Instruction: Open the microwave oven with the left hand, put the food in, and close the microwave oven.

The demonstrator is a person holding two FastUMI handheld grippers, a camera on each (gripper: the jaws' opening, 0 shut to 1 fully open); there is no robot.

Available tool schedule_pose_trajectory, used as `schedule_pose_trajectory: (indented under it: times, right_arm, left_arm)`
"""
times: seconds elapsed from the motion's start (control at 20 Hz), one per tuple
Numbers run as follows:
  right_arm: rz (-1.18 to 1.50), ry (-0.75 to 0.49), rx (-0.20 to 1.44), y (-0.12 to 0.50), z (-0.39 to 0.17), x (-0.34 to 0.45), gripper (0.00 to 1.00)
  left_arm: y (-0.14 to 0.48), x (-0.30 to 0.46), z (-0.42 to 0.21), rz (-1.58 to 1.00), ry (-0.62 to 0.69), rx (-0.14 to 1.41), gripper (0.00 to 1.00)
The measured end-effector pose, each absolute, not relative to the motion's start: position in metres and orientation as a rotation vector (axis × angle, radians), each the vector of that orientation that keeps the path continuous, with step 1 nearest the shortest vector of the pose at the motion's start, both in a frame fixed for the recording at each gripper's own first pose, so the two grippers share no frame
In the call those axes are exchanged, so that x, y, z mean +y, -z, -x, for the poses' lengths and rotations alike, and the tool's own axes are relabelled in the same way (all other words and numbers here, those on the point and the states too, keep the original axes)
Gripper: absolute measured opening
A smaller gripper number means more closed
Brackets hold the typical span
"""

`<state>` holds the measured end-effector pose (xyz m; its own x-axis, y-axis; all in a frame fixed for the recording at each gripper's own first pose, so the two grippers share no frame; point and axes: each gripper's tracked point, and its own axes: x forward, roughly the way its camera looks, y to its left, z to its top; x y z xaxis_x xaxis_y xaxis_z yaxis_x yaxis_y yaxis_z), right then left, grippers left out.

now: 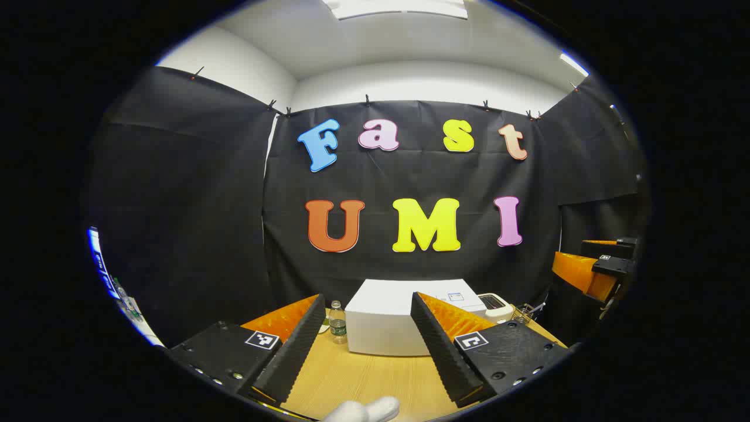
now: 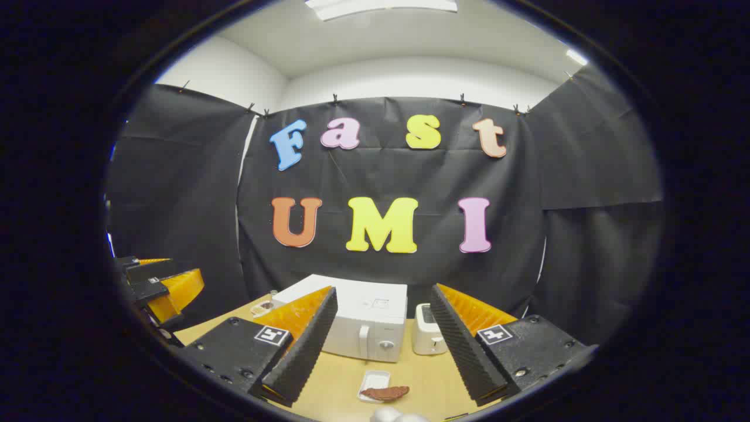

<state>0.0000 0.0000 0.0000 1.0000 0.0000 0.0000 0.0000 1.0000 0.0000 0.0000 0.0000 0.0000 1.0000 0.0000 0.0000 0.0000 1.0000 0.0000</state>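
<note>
My 2 grippers, left gripper (image 1: 366,351) and right gripper (image 2: 381,351), hang wide open, empty, before the closed microwave (image 2: 357,325). Food (image 2: 384,392) lies on its tray (image 2: 369,382) just before its door. Swinging the door open could sweep it away.

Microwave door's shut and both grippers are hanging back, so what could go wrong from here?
1. The toaster sits close beside the microwave on its handle side, so the left gripper may bump it when reaching.
2. The food overhangs its small white tray; it may slide off when lifted.
3. A water bottle stands by the microwave's other side and could topple.
</note>
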Motion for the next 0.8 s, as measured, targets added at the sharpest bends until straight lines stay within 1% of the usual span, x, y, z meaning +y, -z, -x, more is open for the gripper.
schedule_pose_trajectory:
  times: [0.55, 0.8]
  right_arm:
    - [-0.028, 0.016, 0.037, 0.012, -0.001, -0.004, 1.0]
    - [-0.022, 0.032, 0.032, 0.013, -0.004, -0.007, 1.0]
  left_arm:
    - [0.003, 0.014, -0.002, -0.016, -0.024, 0.001, 0.93]
    - [0.016, 0.016, -0.011, -0.028, -0.028, 0.01, 0.93]
